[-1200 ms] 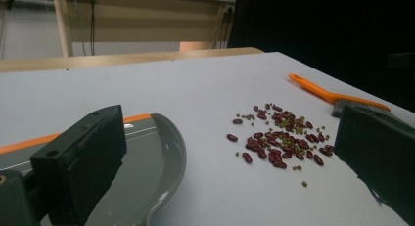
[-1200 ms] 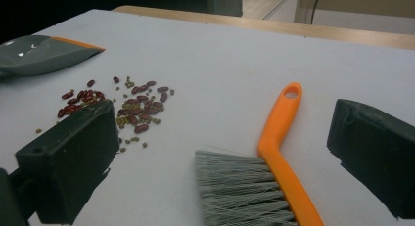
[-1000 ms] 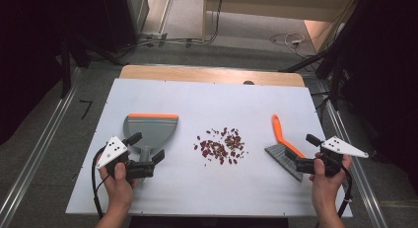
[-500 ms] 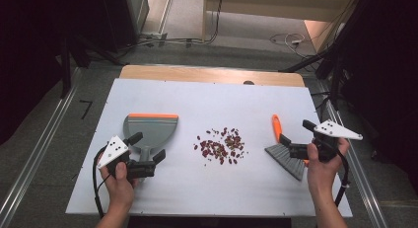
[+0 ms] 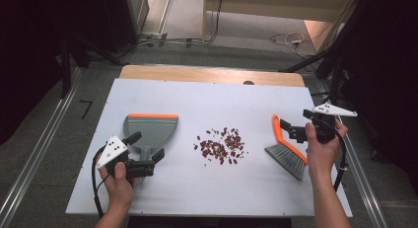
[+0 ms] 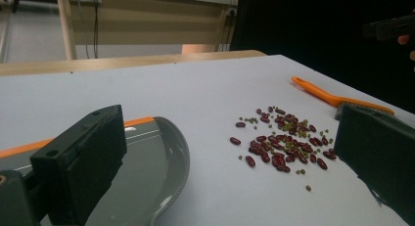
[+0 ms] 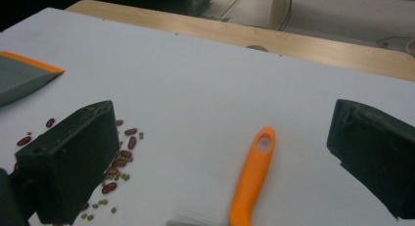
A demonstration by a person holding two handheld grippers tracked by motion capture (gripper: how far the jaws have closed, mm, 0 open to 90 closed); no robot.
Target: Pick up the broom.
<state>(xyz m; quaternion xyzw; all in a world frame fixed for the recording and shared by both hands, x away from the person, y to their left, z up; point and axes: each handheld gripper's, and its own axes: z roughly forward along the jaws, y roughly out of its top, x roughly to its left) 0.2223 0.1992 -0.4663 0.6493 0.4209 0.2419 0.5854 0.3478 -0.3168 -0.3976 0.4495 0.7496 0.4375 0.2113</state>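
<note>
Status: the sweeping has not started. The beans [image 5: 221, 145] lie in a loose scatter at the middle of the table [image 5: 207, 97], none of them in the dustpan [image 5: 149, 131].

The dustpan rests flat toward the table's left edge, its orange lip pointing to the far edge and its handle toward you. Your left gripper [image 5: 146, 160] sits at that handle with its jaws wide apart; in the left gripper view the pan lies between them, ungrasped.

The brush [image 5: 285, 149] lies near the right edge, bristles toward you and orange handle pointing to the far edge. Your right gripper [image 5: 292, 131] hovers just beside the handle, jaws spread wide and holding nothing.

Left to do, as judged: grip both tools, set the pan's lip beside the beans, and sweep them in.
</note>
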